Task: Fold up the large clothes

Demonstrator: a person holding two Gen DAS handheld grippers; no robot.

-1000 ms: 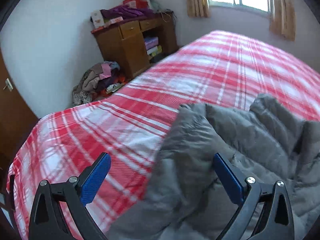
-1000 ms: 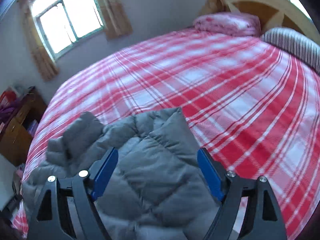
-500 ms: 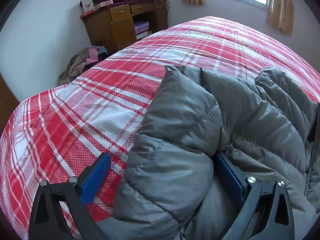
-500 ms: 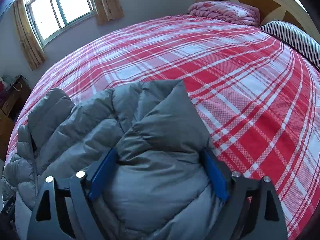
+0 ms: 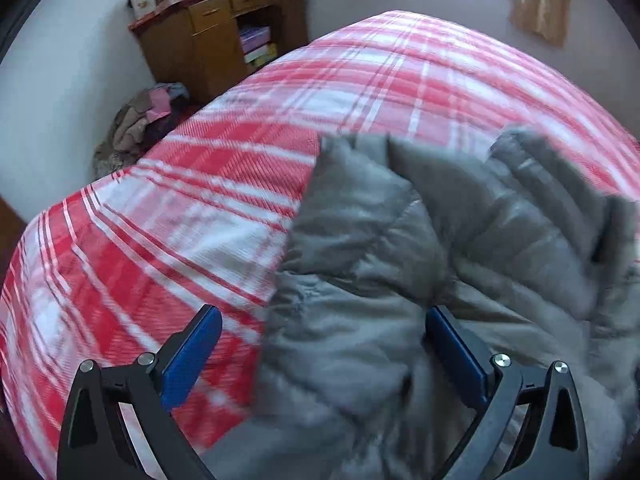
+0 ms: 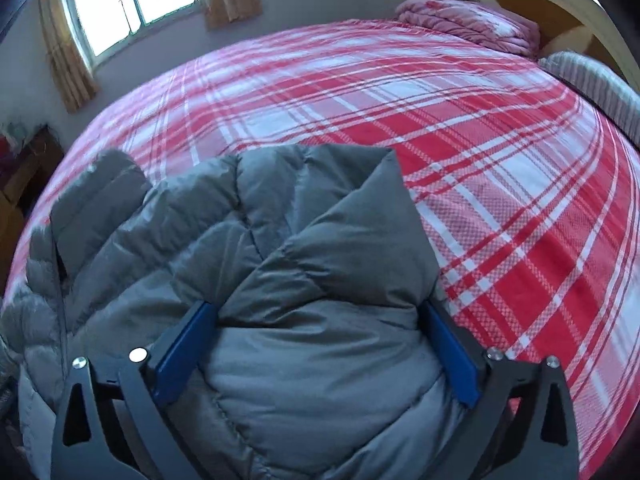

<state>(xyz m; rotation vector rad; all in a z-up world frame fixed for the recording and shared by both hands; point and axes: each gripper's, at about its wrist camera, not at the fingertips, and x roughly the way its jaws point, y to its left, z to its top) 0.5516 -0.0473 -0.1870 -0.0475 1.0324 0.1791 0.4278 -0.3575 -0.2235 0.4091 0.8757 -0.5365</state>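
A: What sort of place is this?

B: A home bedroom. A big bed [image 6: 400,92] under a red-and-white plaid cover fills both views, with a wooden headboard [image 6: 560,12], a folded pink quilt [image 6: 464,20] and a striped pillow [image 6: 600,84] at its far end.

A: Anything else?

B: A curtained window [image 6: 132,0], a wooden cabinet [image 5: 216,36] with clutter on top against the wall, and a heap of clothes [image 5: 140,124] on the floor beside it.
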